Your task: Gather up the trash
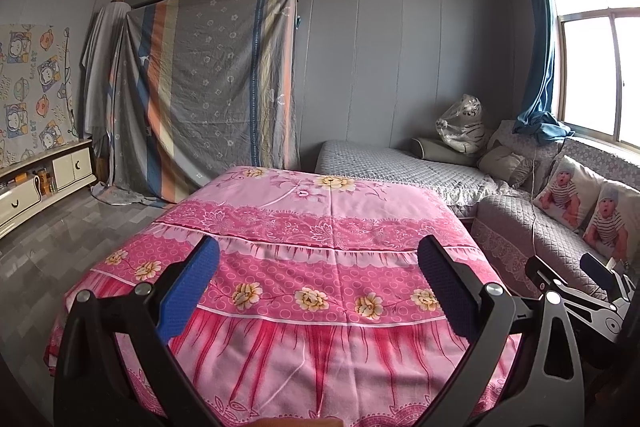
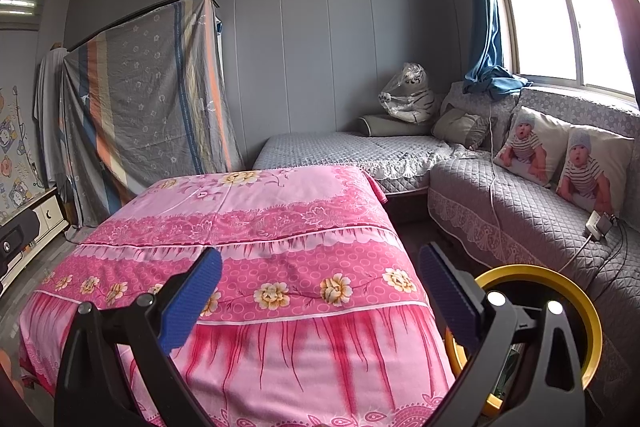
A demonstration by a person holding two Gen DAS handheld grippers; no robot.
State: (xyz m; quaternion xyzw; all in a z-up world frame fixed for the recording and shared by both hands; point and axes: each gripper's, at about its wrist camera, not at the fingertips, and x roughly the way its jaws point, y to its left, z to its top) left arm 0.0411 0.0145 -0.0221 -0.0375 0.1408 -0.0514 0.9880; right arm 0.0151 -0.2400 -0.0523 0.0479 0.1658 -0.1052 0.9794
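Big pink floral cloth covers table, fills middle of room, nothing lying on top far as I can see. Grey quilted sofa runs along right side under window, two baby-print cushions on it. Yellow-rimmed bin sits near right, just beside table, partly behind right gripper. Left gripper hovers over near table edge. Both claws spread wide, holding nothing. Can't spot actual trash anywhere.

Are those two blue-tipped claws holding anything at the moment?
No. The left gripper and right gripper are both wide open over the pink tablecloth, with nothing between their fingers.
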